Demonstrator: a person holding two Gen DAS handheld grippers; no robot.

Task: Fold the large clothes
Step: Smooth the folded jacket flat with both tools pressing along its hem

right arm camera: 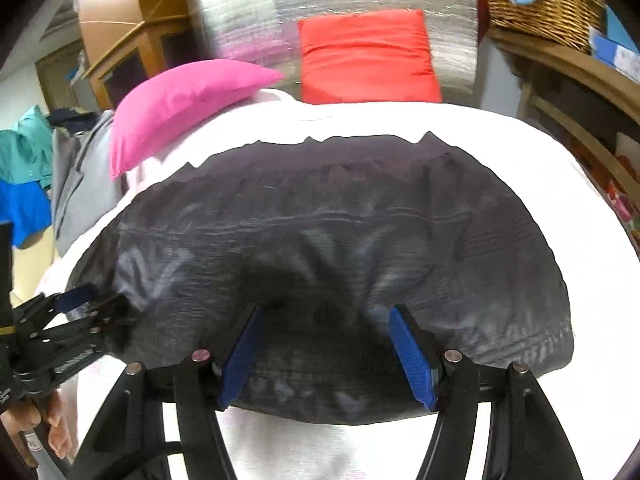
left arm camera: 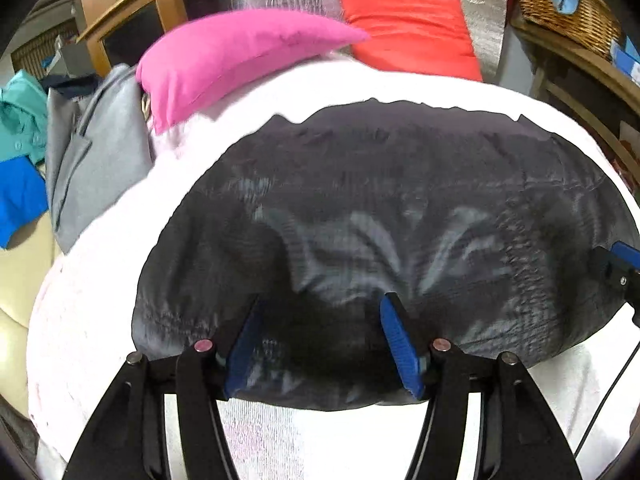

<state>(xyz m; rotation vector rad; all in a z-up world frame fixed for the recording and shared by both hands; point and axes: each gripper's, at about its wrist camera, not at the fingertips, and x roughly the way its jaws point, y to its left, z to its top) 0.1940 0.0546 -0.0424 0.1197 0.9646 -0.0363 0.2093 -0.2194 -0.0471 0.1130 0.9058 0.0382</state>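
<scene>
A dark grey shiny garment [left arm camera: 380, 220] lies spread flat on the white bed cover [left arm camera: 100, 280]; it also shows in the right wrist view [right arm camera: 340, 232]. My left gripper [left arm camera: 320, 312] is open, its blue pads over the garment's near edge, left part. My right gripper [right arm camera: 324, 320] is open over the near edge, right part. Each gripper shows in the other's view: the right one at the far right [left arm camera: 624, 268], the left one at the far left [right arm camera: 80, 304]. Whether the pads touch the cloth is unclear.
A pink pillow [left arm camera: 232, 56] and a red pillow [left arm camera: 412, 28] lie at the head of the bed. A grey garment [left arm camera: 96, 160] lies at the bed's left edge, with teal and blue clothes [left arm camera: 20, 152] beyond. A wicker basket [left arm camera: 568, 4] stands on a wooden shelf at the right.
</scene>
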